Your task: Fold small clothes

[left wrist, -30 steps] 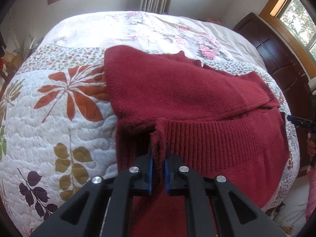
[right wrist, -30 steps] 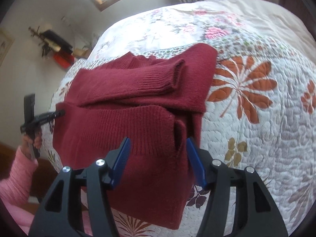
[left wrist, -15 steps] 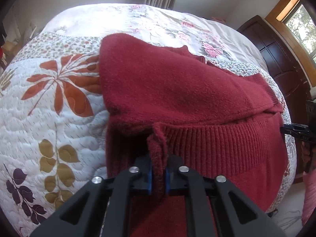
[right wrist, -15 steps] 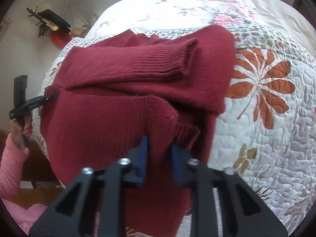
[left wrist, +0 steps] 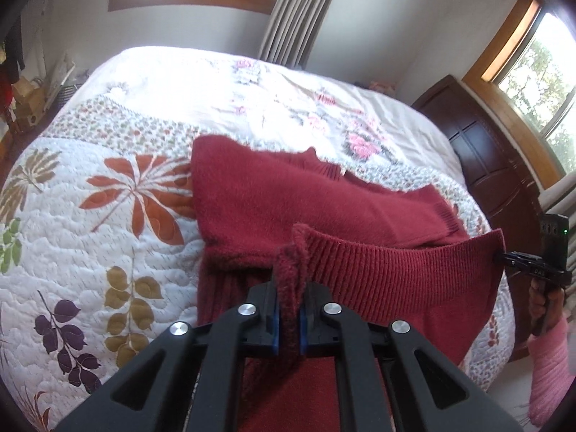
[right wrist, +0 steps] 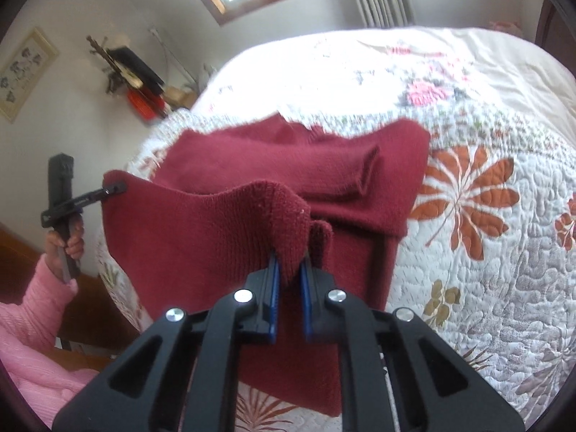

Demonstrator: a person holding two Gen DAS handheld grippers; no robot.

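The left hand-held gripper (left wrist: 288, 309) is clamped on one corner of the dark red sweater (left wrist: 288, 201), at its ribbed hem. The right hand-held gripper (right wrist: 289, 280) pinches the other hem corner. Between them the hem hangs lifted and stretched above the rest of the sweater, which lies folded on the bed's leaf-patterned quilt (left wrist: 90, 244). A pink sleeve (right wrist: 39, 306) shows beside the bed.

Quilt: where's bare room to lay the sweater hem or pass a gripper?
Free: the leaf-print quilt left of the sweater, and the floral stretch beyond its collar. Crowded: the near edge, where the left hand-held gripper and right hand-held gripper pinch the hem.
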